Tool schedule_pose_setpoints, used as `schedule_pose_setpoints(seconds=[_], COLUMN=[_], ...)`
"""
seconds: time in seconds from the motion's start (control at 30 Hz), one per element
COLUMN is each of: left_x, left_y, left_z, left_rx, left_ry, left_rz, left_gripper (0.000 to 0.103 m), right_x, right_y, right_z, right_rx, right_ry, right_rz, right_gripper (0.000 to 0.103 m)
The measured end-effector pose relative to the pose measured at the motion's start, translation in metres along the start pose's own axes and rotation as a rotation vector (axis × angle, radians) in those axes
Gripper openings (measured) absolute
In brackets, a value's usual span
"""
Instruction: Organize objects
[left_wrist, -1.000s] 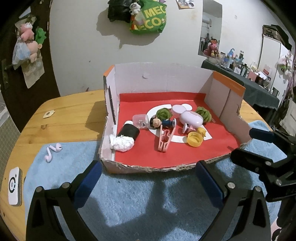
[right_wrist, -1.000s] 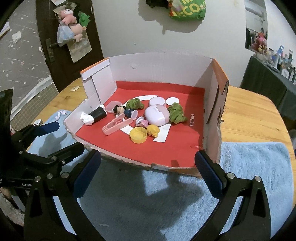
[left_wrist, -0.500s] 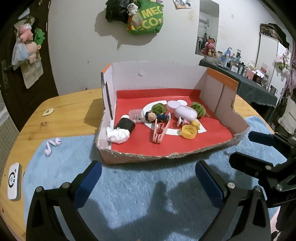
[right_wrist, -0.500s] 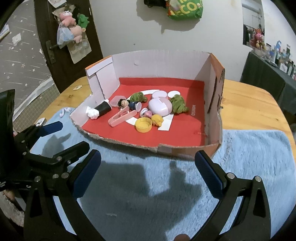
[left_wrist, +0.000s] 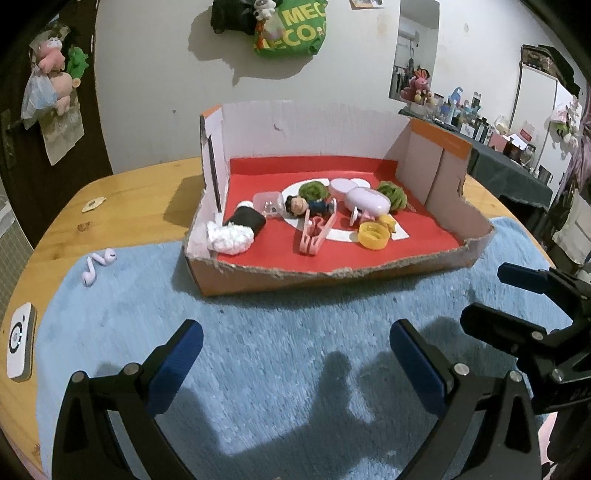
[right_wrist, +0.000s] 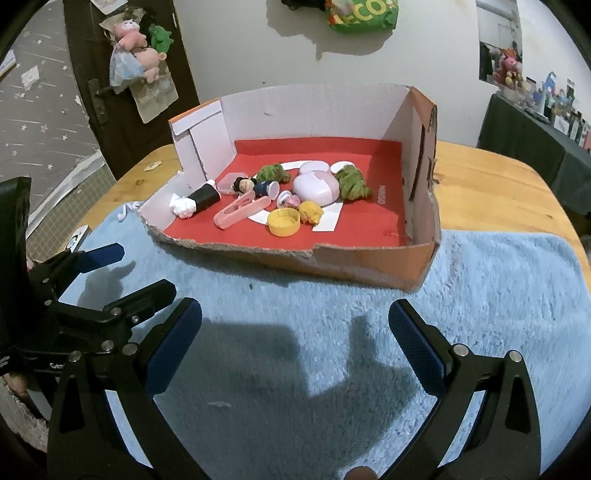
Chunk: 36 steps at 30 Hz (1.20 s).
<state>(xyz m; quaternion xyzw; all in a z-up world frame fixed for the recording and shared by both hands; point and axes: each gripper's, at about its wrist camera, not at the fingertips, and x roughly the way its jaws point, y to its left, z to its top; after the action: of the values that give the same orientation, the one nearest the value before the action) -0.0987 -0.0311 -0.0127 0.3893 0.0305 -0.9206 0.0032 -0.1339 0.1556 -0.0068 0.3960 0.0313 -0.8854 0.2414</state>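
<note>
both grippers have drawn back from the torn cardboard box with the red paper floor (left_wrist: 373, 275), so a wider stretch of fluffy pale blue towel (left_wrist: 280, 354) now lies between their tips and its ragged front edge. left gripper (left_wrist: 295, 360) hovers over the towel with its blue-padded fingers spread wide apart and nothing between them; right gripper (right_wrist: 295, 345) does the same, jaws equally wide and empty. inside the box sits a small jumble: a crumpled white tissue wad (left_wrist: 231, 236) touching a black cylinder (left_wrist: 246, 218) near the left wall, a clear little plastic case (left_wrist: 268, 202) just behind, a dark-haired toy figurine in blue (left_wrist: 308, 206) lying on its side, a pink plastic clothes peg (left_wrist: 317, 236) in front of it, a smooth lilac oval case (left_wrist: 367, 201), a yellow screw cap (left_wrist: 373, 236) beside a small yellow duck (left_wrist: 388, 222), and two fuzzy green yarn clumps (left_wrist: 393, 192) towards the back. outside the box, a pair of white earbuds (left_wrist: 96, 266) rests on the towel's left corner, and a flat white rectangular device with a round mark (left_wrist: 20, 341) lies on the round wooden table (left_wrist: 122, 195) at the edge. box sits half on the towel, half on bare wood.
</note>
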Motion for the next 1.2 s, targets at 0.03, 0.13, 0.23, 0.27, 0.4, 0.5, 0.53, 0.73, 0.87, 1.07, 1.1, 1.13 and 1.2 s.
schedule_pose_setpoints(seconds=[0.03,0.13,0.23,0.27,0.4,0.5,0.53,0.73,0.87,1.07,1.1,1.13,1.2], left_x=[0.0,0.002,0.005,0.005,0.007,0.008,0.008,0.013,0.015,0.015,0.015,0.015,0.016], left_y=[0.0,-0.001,-0.002,-0.003,-0.003,-0.004,-0.004,-0.002,-0.001,-0.002,-0.002,-0.002,-0.002], left_z=[-0.002,-0.006,-0.009,-0.01,-0.013,-0.015,-0.016,-0.023,-0.025,-0.026,-0.026,-0.026,-0.026], left_rx=[-0.002,-0.003,0.001,0.001,-0.002,-0.002,-0.002,-0.011,-0.017,-0.016,-0.015,-0.012,-0.011], left_ry=[0.004,0.016,0.027,0.03,0.041,0.046,0.048,0.071,0.078,0.077,0.077,0.077,0.077], left_rz=[-0.002,-0.008,-0.007,-0.006,-0.004,-0.002,-0.002,-0.006,-0.005,0.001,0.003,0.004,0.006], left_gripper=[0.103,0.103,0.103,0.103,0.103,0.103,0.103,0.103,0.103,0.103,0.103,0.103,0.103], right_x=[0.001,0.001,0.002,0.002,0.002,0.003,0.004,0.01,0.011,0.013,0.013,0.013,0.013], right_y=[0.0,0.0,0.002,0.003,0.003,0.002,0.001,-0.001,-0.003,-0.006,-0.006,-0.006,-0.006], right_z=[-0.001,-0.005,-0.009,-0.01,-0.013,-0.016,-0.017,-0.025,-0.029,-0.031,-0.032,-0.033,-0.033], right_rx=[0.001,0.002,-0.001,0.0,0.009,0.015,0.02,0.036,0.048,0.06,0.06,0.057,0.055], right_ry=[0.002,0.004,0.005,0.005,-0.003,-0.004,-0.002,0.018,0.024,0.024,0.025,0.022,0.02], right_rz=[0.0,-0.004,-0.01,-0.012,-0.025,-0.034,-0.035,-0.029,-0.023,-0.022,-0.024,-0.027,-0.028], right_gripper=[0.103,0.103,0.103,0.103,0.103,0.103,0.103,0.103,0.103,0.103,0.103,0.103,0.103])
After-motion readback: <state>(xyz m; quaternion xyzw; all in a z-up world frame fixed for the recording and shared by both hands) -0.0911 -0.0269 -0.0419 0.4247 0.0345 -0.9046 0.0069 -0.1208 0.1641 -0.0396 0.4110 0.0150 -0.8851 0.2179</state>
